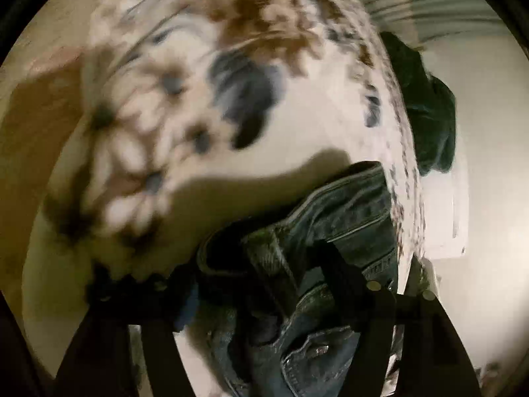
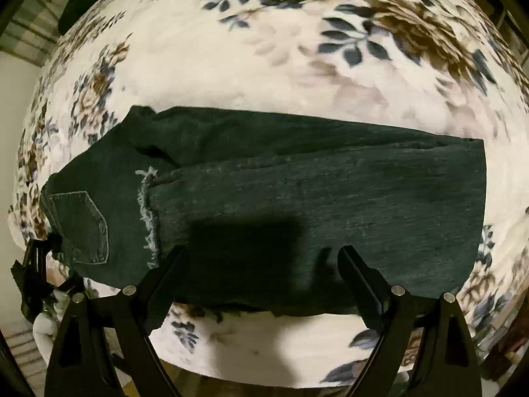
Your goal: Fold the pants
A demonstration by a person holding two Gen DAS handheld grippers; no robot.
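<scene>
Denim pants [image 2: 264, 198] lie folded lengthwise on floral blanket [image 2: 231, 59]; your right gripper [image 2: 261, 258] gapes empty above, left gripper [image 1: 297, 284] pinches waistband to anchor.

The work surface is covered by a cream blanket [image 2: 205, 66] printed with brown and blue-grey flowers. A pale wall [image 1: 492, 106] is seen beyond its edge. Slatted blinds [image 1: 439, 10] are seen at the top right of the left view. Hard shadows are cast on the blanket.
</scene>
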